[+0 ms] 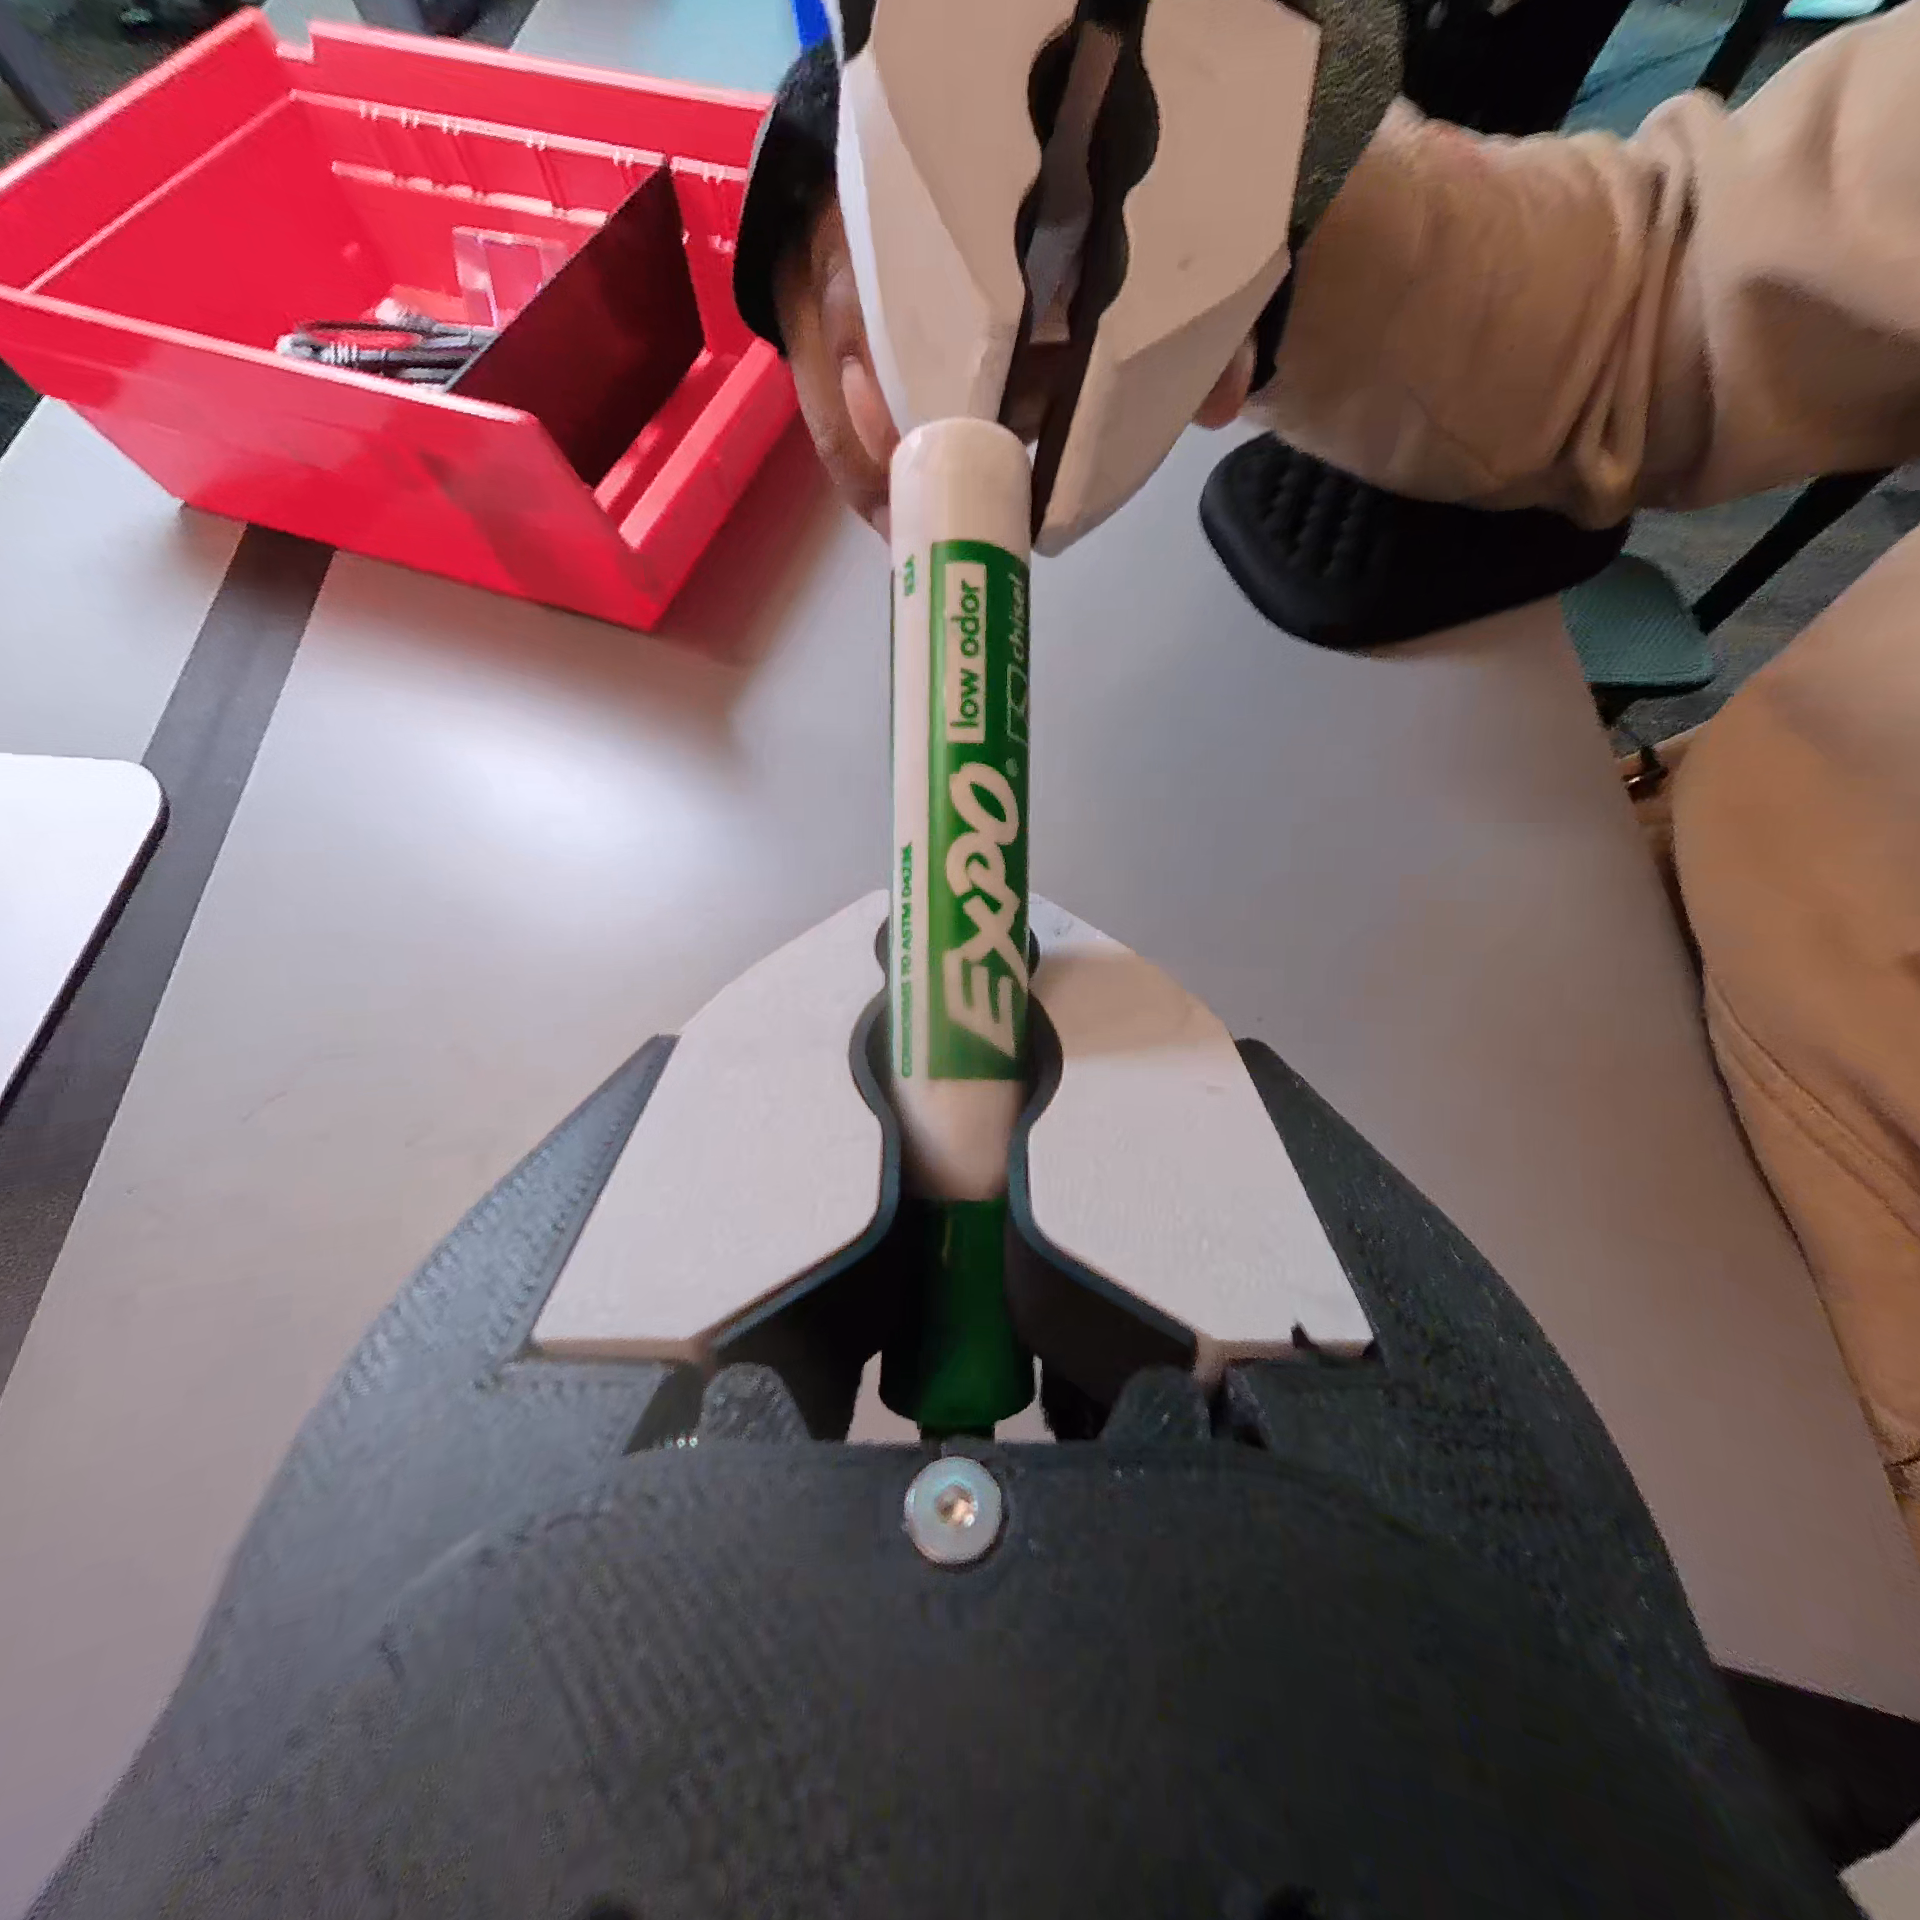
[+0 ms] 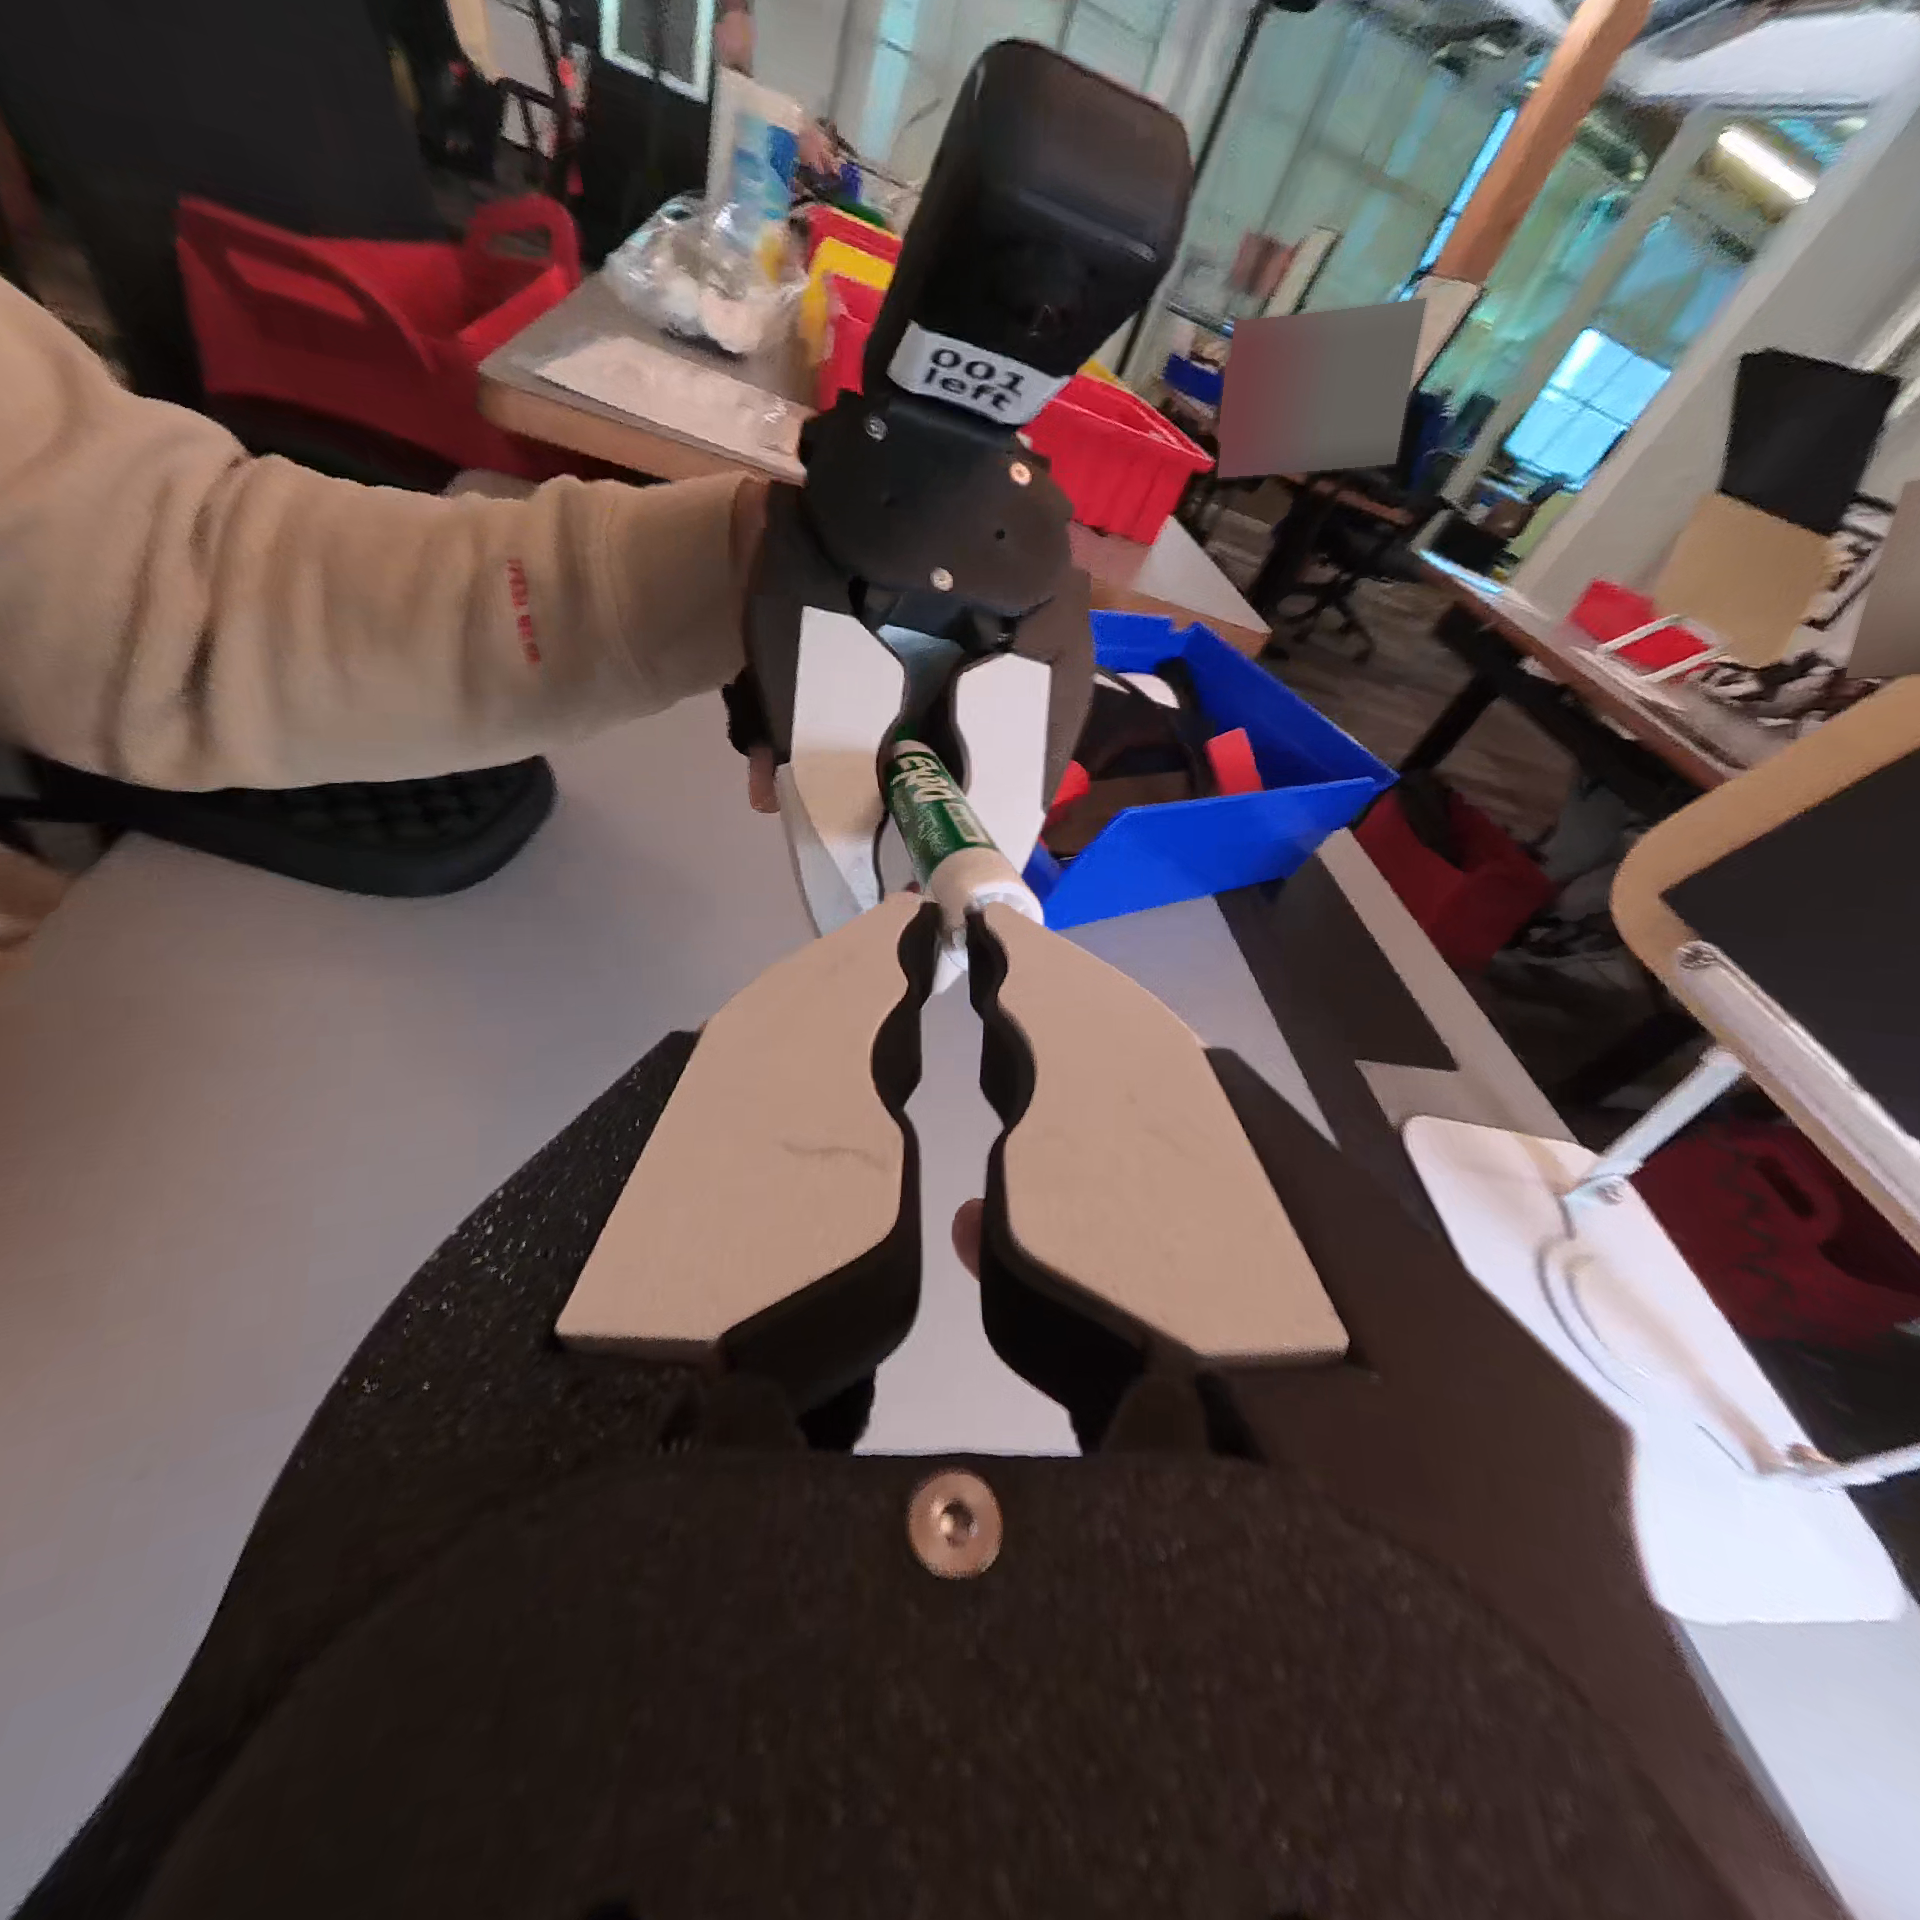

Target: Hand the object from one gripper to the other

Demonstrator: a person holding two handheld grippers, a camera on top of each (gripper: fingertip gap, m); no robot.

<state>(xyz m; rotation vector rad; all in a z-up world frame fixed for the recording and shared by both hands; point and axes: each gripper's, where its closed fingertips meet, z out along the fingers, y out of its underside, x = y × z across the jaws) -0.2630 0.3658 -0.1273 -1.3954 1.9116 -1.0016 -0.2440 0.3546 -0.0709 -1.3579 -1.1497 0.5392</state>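
A green-and-white marker (image 1: 961,727) with a green cap is clamped in my left gripper (image 1: 961,935), cap end inside the jaws, white end pointing away over the grey table (image 1: 468,831). My right gripper (image 1: 1023,468) faces it from the far side, its fingertips at the marker's white end. In the right wrist view my right gripper (image 2: 951,920) has only a narrow gap between its fingers, and the marker (image 2: 935,821) meets its tips without sitting between the pads. The left gripper (image 2: 925,862) holds the marker's other end there.
A red bin (image 1: 312,436) with a dark divider stands at the table's back left. A blue bin (image 2: 1226,831) sits behind the left gripper. A monitor's white stand base (image 2: 1662,1351) is at the right. A black chair armrest (image 1: 1382,561) and beige sleeves flank the table. Left tips to right tips: about 6 cm.
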